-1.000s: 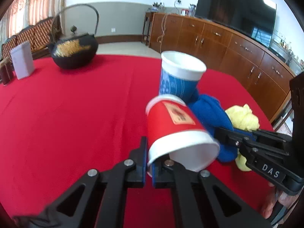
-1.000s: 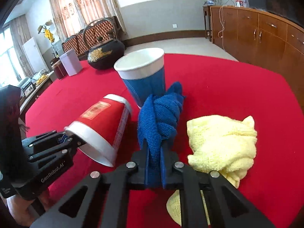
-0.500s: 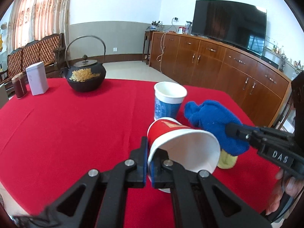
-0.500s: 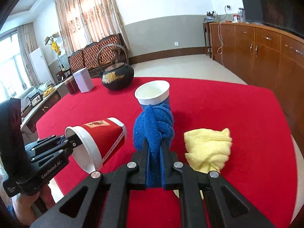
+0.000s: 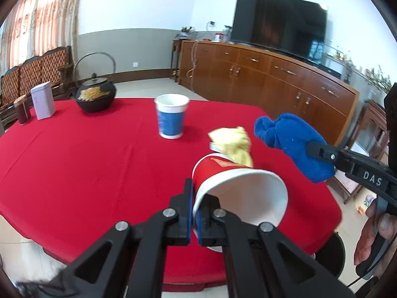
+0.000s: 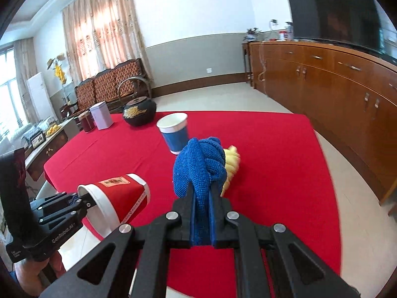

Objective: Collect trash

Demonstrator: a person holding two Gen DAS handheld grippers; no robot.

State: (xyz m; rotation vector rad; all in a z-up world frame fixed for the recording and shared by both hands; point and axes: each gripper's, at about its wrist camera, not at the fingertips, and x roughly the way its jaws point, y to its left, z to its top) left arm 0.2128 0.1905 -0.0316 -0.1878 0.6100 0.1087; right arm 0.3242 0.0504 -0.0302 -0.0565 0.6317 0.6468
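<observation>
Left gripper [image 5: 194, 213] jaws pinch red cup [image 5: 238, 188] rim; right gripper [image 6: 201, 213] jaws clamp blue cloth [image 6: 199, 164]. Both held above surface [image 5: 74, 164], presumably for carrying off.

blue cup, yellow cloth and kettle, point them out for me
blue cup [image 5: 171, 121], left wrist view, on its blue side wall
yellow cloth [image 5: 232, 144], left wrist view, on its crumpled middle
kettle [image 6: 139, 114], right wrist view, on its black body

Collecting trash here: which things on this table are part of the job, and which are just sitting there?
Job:
red cup, held by left gripper
blue cloth, held by right gripper
blue cup
yellow cloth

Lying about:
teapot
white tin
brown jar
</observation>
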